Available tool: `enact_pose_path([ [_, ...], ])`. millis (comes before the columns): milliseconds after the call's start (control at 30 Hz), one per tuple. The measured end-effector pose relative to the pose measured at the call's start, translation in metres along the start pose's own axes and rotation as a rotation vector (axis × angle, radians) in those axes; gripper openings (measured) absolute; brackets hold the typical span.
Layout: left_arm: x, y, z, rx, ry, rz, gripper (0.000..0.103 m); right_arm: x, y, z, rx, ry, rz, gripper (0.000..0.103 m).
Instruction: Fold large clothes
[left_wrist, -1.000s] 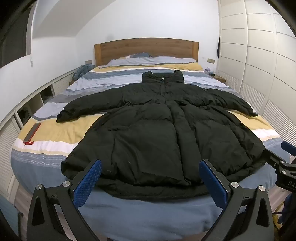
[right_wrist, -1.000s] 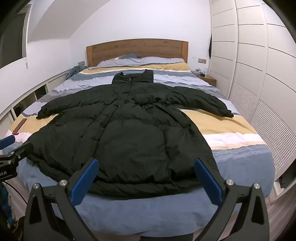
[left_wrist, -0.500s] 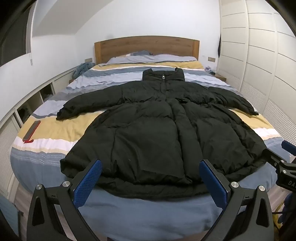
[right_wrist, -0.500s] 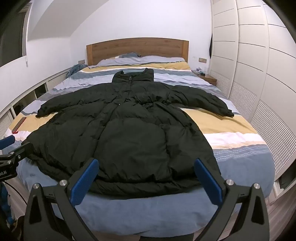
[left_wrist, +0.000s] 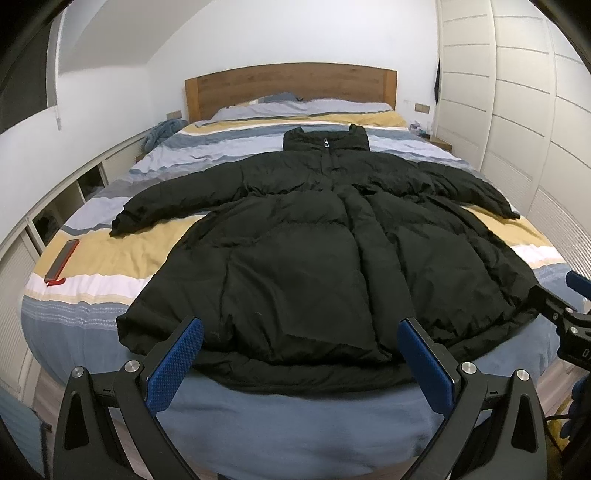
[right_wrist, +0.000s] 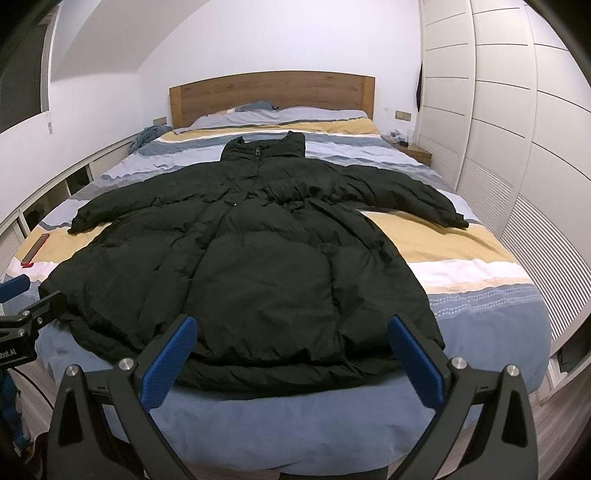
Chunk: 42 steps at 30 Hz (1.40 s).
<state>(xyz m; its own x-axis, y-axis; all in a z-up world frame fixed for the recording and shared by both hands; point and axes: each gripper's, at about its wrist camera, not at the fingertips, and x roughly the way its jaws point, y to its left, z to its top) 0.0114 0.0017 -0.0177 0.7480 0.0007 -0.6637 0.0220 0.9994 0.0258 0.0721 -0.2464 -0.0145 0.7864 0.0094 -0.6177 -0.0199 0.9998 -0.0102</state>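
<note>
both hand-held grippers, left (left_wrist: 300, 345) and right (right_wrist: 291, 341), hover level, jaws spread, before the unfolded jacket (left_wrist: 332, 258).

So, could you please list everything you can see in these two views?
Jacket: one, black, spread flat on the bed, collar toward the headboard.
Bed: one, striped blue, yellow and white cover.
Headboard: one, wooden, at the far wall.
Pillows: number unclear, light blue, by the headboard.
Flat case: one, red-edged, on the bed's left edge.
Wardrobe: one, white, right wall.
Left gripper: open, blue pads, near the hem.
Right gripper: open, blue pads, near the hem.
</note>
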Motion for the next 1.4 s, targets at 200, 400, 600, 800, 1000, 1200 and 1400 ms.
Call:
enact_pose_path([
  [200, 0.007, 0.000, 0.000, -0.003, 0.025, -0.003, 0.102, 0.006, -0.001, 0.002, 0.001, 0.014, 0.011, 0.103],
  [400, 0.012, 0.000, -0.001, -0.004, 0.040, -0.012, 0.102, 0.014, 0.000, 0.000, 0.005, 0.029, 0.014, 0.103],
  [600, 0.016, 0.001, -0.001, -0.009, 0.043, -0.021, 0.102, 0.021, -0.002, -0.003, 0.012, 0.050, 0.019, 0.103],
  [800, 0.021, 0.006, 0.002, -0.044, 0.051, -0.062, 0.102, 0.030, -0.004, -0.004, 0.017, 0.068, 0.028, 0.103],
  [1000, 0.034, 0.019, 0.014, -0.094, 0.103, -0.074, 0.102, 0.036, -0.018, 0.016, 0.048, 0.052, 0.037, 0.103],
  [1200, 0.041, 0.039, 0.068, -0.087, 0.068, -0.063, 0.102, 0.066, -0.058, 0.074, 0.150, 0.075, 0.072, 0.103],
  [1400, 0.058, 0.072, 0.154, -0.128, -0.037, -0.001, 0.102, 0.134, -0.126, 0.143, 0.336, 0.056, 0.090, 0.103],
])
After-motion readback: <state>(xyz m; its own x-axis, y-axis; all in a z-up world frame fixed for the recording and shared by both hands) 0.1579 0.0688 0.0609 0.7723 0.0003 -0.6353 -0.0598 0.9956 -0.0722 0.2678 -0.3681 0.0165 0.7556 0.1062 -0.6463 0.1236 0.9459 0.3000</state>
